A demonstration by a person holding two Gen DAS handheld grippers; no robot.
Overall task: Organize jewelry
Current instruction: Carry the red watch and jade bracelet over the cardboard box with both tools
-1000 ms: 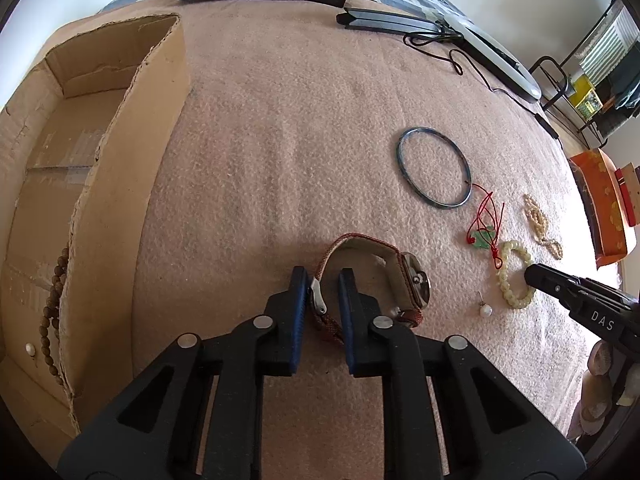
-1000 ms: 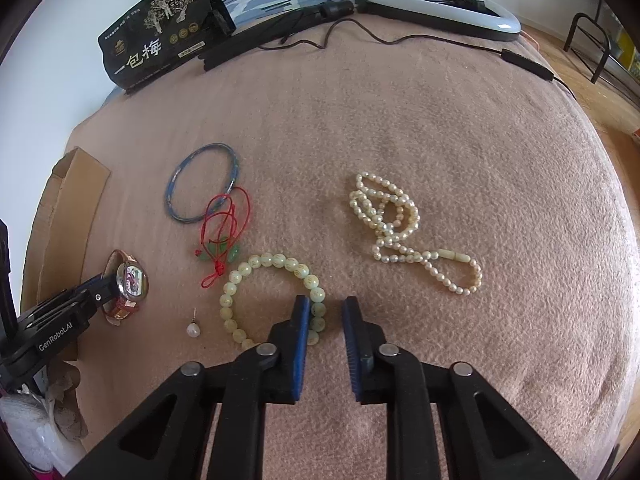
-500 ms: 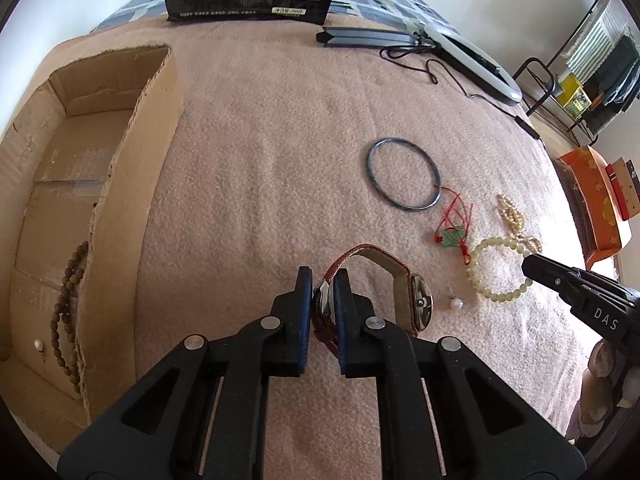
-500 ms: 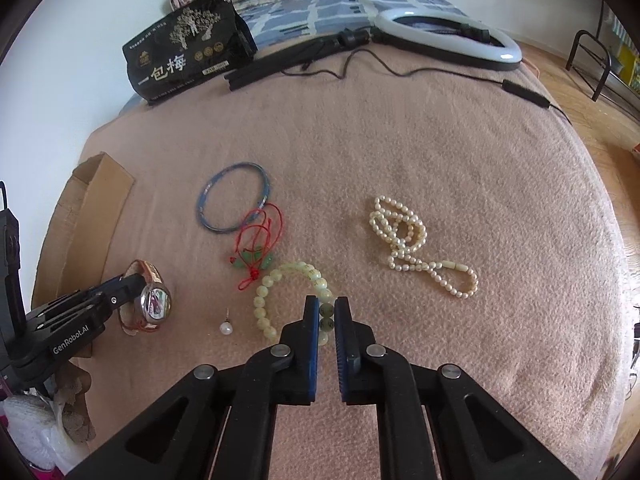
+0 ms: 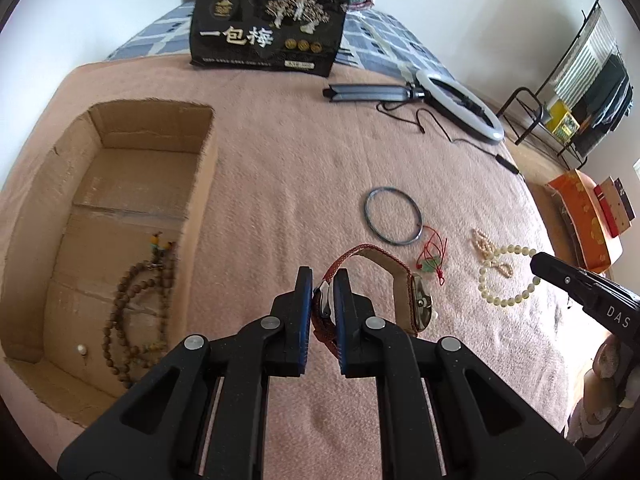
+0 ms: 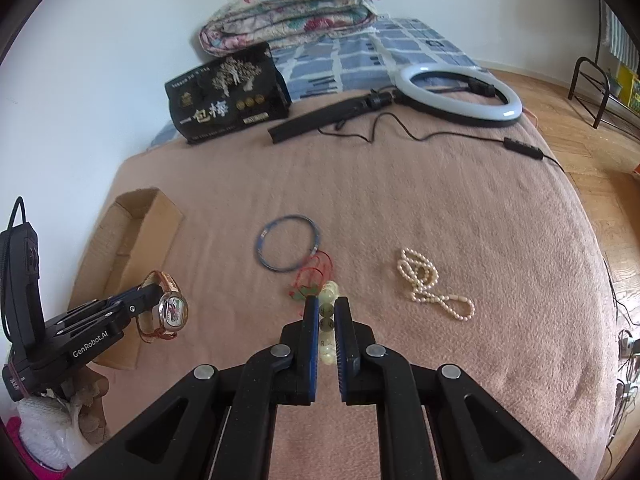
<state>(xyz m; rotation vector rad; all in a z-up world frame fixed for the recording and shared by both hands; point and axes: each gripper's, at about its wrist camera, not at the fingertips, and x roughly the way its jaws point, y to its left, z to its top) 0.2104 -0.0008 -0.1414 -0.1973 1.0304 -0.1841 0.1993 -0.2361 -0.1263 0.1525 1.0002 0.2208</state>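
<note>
Left gripper (image 5: 323, 285) is clamped hard on the strap of the wristwatch (image 5: 416, 304), and the watch hangs clear of the pink blanket (image 5: 280, 184), its face dangling to the right of the jaws. From the right wrist view you can see that watch face (image 6: 173, 310) held out in the air just beside the cardboard box (image 6: 132, 248).

Right gripper (image 6: 327, 312) is pinched shut on the pale green bead bracelet (image 6: 328, 322), beads stacked between the blue pads, and the loop hangs off the blanket too; the left wrist view shows that bracelet (image 5: 504, 276) dangling from the black jaw tip.

Left behind on the blanket, toward its middle: the blue bangle (image 6: 287, 247), the red-cord jade pendant (image 6: 310, 280) touching its near rim, and the pearl necklace (image 6: 432, 284) well apart to the right.

The box sits by the blanket's left edge, with a brown bead string (image 5: 136, 304) and a single pearl (image 5: 81, 349) already inside. At the far edge lie a black snack bag (image 5: 268, 32) and a ring light (image 6: 460, 94).
</note>
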